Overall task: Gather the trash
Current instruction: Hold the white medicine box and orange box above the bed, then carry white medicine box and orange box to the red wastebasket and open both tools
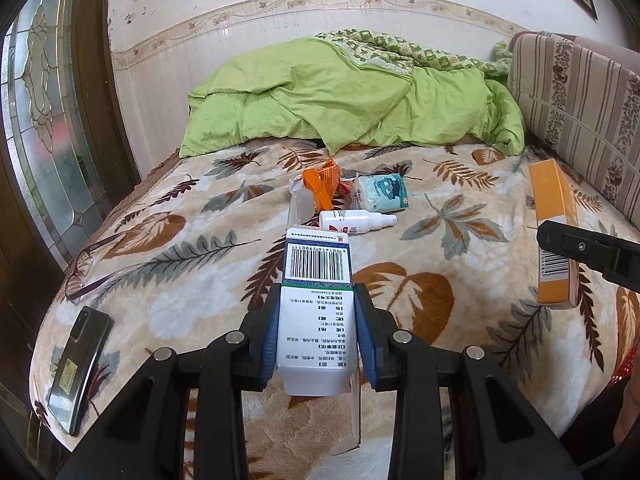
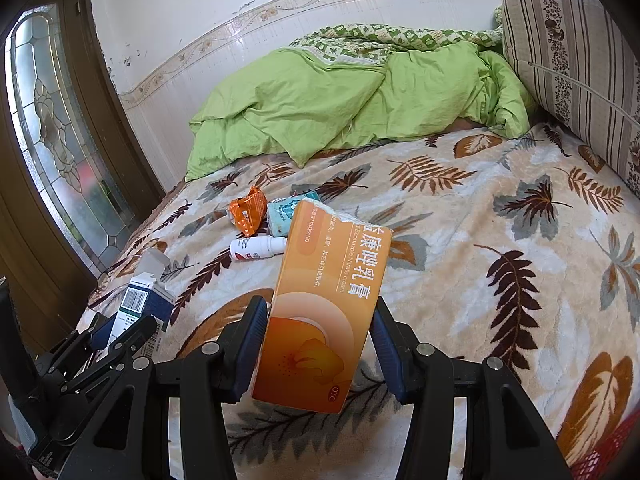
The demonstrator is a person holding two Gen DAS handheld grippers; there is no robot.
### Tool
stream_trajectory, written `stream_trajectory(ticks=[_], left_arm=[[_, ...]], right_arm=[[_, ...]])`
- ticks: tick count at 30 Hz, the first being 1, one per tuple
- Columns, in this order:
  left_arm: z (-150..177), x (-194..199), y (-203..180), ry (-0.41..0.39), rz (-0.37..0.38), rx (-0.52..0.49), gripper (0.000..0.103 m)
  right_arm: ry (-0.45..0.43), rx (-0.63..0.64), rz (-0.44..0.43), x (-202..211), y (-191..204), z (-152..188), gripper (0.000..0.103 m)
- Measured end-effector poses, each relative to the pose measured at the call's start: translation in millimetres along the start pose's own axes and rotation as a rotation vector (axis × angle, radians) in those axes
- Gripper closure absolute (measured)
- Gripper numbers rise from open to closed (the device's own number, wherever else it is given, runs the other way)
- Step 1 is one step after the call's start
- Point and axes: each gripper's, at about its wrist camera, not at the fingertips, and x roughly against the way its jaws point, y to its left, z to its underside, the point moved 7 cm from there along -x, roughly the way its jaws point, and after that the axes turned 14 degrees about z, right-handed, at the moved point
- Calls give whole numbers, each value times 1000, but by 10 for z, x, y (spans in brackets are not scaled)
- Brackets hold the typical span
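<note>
1. The bed point(image 1: 460, 216), under a leaf-print blanket, spreads ahead of and below both tools. It carries every loose thing here, so the tools hang over it, tilted down toward it.
2. A green duvet point(image 1: 340, 108) is bunched at the far end, well beyond either tool. It looks like bedding, not trash.
3. The orange box point(image 2: 320, 312) is clamped between the pads of the right tool point(image 2: 320, 344). Its torn far end points away from the tool and its near end sticks out toward the camera. It is lifted clear of the bed, probably so it can be carried off.
4. The white box point(image 1: 316, 304) is held the same way in the left tool point(image 1: 316, 328), whose pads press its 2 long sides. Its barcode faces up, and an open flap hangs below the tool. It too is off the bed.
5. A phone point(image 1: 78, 364) lies low and left of the left tool, near the bed's edge. It is likely left there on purpose.
6. More small trash sits straight ahead of the left tool, beyond the white box's far end: an orange wrapper point(image 1: 322, 184), a tissue pack point(image 1: 382, 194) and a spray bottle point(image 1: 356, 221). They lie close together. Both tools are full, so I judge these must wait.
</note>
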Motion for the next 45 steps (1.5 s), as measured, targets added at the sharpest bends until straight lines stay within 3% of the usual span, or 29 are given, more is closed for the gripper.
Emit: stream_trajectory(ticks=[16,20,27,32,39,45], left_arm=[[4,7,-14,-1,1,1,70],[-13,-11,-86,-2,45,0,70],[-101,86,-564,-14,243,-31,70],[-159,245,-1212,0,457,-97,70],[-189,411,-2417,83,759,-195,70],[-98,477,-3389,185,930,-262,70]], right_arm=[[-3,-3,3,5,-43,-11,48],[-6,-27,-10,46,-123,-39,48],[24,-159,-41,352,-581,-13,48],[2,-247,-2,801,-1171,53,48],[-32,-418,170,1538,-2397,379,47],[-42,-525,341,2059,-3295,727,47]])
